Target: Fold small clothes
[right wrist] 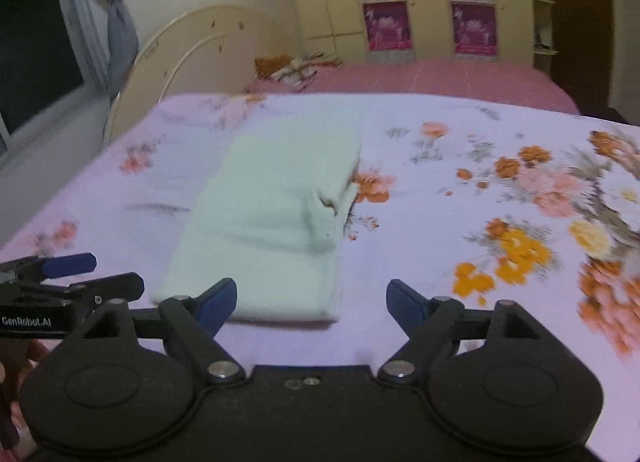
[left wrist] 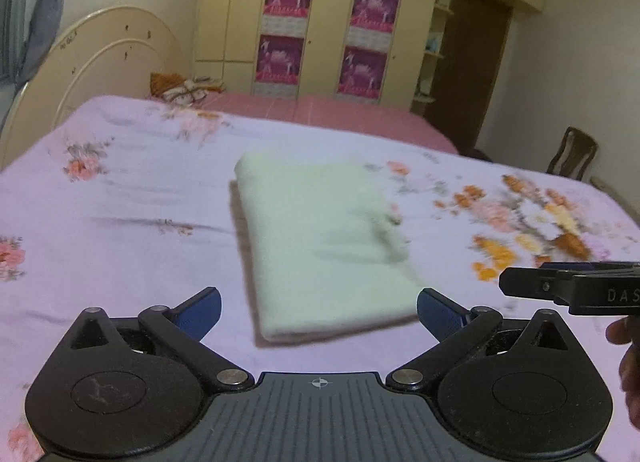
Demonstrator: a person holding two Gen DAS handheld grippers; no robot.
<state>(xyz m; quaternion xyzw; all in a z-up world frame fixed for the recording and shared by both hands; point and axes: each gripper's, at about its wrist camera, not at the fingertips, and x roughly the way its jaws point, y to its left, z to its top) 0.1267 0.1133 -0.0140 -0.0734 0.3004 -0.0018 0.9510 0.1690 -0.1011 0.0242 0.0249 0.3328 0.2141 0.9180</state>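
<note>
Ahead of both spread, empty tongs (left wrist: 318, 312) (right wrist: 312, 302) lies the folded cloth (left wrist: 324, 246) (right wrist: 272, 221).

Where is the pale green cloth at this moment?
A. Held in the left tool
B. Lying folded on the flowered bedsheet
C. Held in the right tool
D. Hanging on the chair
B: the cloth lies folded on the bedsheet, no tool gripping it.

We see dim, warm indoor light from ceiling lamps, glaring on the glossy wardrobe (left wrist: 332, 21). Both views show motion blur: the bedsheet (right wrist: 460, 181) flowers smear, the folded cloth (left wrist: 320, 246) looks soft. Fisheye bends the edges, with dark vignette corners.
</note>
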